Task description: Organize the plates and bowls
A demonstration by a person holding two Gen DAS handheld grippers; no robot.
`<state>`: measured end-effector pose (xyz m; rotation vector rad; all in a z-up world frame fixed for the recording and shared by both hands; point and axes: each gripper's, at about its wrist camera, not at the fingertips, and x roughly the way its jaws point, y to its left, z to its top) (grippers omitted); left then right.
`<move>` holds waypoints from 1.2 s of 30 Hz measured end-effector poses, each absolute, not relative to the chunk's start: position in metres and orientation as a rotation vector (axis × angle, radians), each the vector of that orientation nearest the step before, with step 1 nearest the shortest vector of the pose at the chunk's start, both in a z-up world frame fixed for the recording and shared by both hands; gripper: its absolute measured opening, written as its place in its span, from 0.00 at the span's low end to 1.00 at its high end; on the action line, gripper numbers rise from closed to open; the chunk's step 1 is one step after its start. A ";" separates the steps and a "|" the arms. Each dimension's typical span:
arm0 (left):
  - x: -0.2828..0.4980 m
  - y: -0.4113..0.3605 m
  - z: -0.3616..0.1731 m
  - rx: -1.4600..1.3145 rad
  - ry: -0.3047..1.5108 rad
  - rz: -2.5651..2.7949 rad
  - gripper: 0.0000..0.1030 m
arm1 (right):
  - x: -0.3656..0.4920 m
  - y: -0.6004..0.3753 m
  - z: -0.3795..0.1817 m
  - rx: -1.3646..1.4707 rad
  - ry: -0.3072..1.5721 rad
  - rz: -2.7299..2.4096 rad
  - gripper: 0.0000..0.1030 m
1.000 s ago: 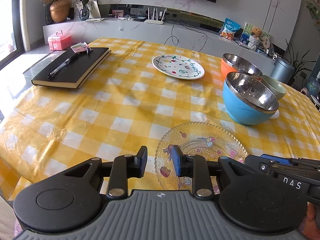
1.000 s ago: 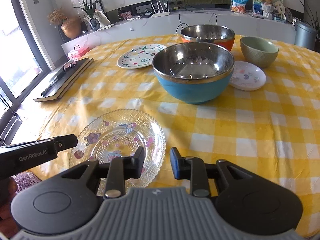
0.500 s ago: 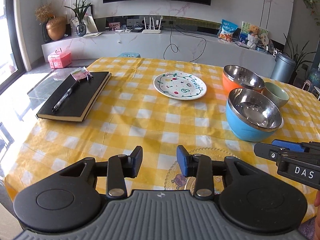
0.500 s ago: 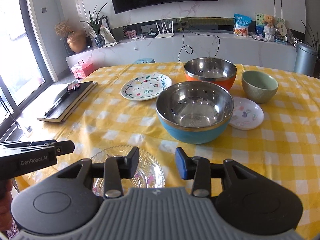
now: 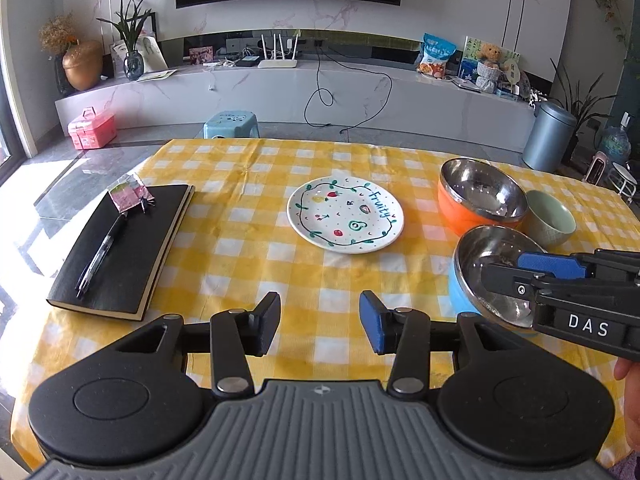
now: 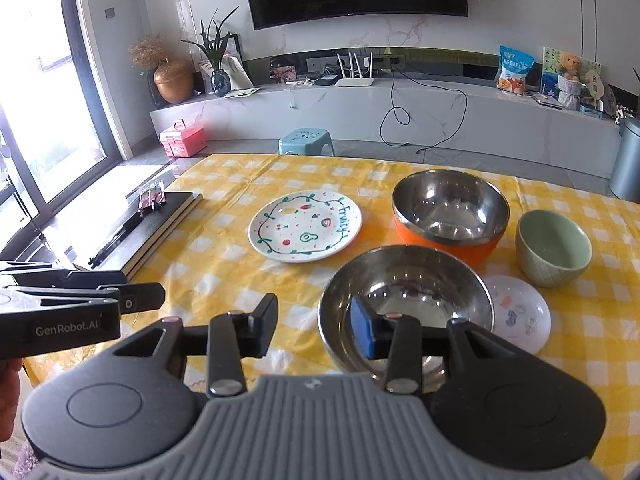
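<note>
My left gripper [image 5: 320, 326] hangs above the near part of the table, its jaws opening with nothing between them. My right gripper [image 6: 314, 330] is beside it over the near rim of the blue steel bowl [image 6: 404, 292], jaws opening and empty too. A white painted plate [image 5: 345, 215] lies mid-table. Behind the blue bowl [image 5: 476, 256] stand an orange steel bowl [image 6: 450, 210] and a green bowl [image 6: 554, 246]. A small white plate [image 6: 520, 312] lies right of the blue bowl. The gripper bodies hide the table's near strip.
A black notebook [image 5: 124, 248] with a pen on it lies at the table's left side. The yellow checked cloth [image 5: 240, 272] covers the whole table. A blue stool [image 5: 230, 124] stands on the floor past the far edge.
Both grippers rose and drew back from the clear glass plate, which has slipped out of view beneath them. Both pairs of jaws stand wider apart than before.
</note>
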<state>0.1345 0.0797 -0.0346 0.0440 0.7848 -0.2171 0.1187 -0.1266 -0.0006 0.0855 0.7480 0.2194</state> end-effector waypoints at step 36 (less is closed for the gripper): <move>0.324 0.101 -0.099 -0.176 0.967 -0.273 0.43 | 0.338 -0.133 -0.059 0.213 1.106 0.233 0.16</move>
